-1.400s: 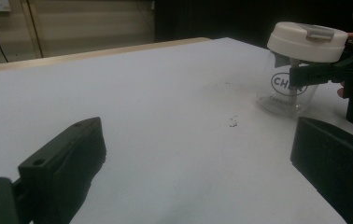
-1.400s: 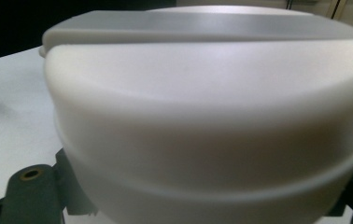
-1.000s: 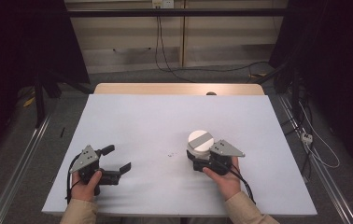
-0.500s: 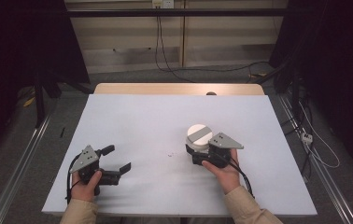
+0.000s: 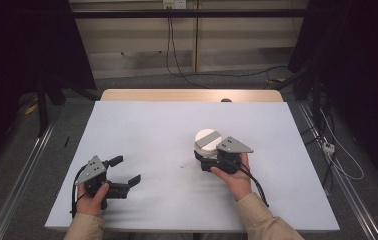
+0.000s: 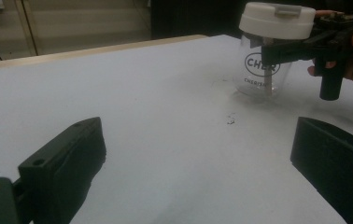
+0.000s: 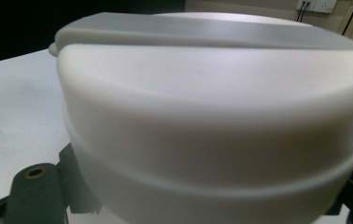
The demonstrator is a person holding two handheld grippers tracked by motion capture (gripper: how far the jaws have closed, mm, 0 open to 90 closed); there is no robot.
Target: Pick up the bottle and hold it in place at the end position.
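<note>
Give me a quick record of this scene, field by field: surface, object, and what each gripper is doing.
surface: white table, wooden edge at the far side
object: clear jar with a white lid, upright on the table, black lettering on the glass
right gripper: jaws around the jar just under the lid
left gripper: jaws open, nothing between them, low over the table at the person's left
mark: small dark specks on the table near the jar

The left gripper point(image 5: 124, 171) rests low near the table's front, jaws spread wide, held by the left hand point(image 5: 93, 197). The right gripper point(image 5: 208, 156) is clamped on something, gripped by the right hand point(image 5: 233, 177).
</note>
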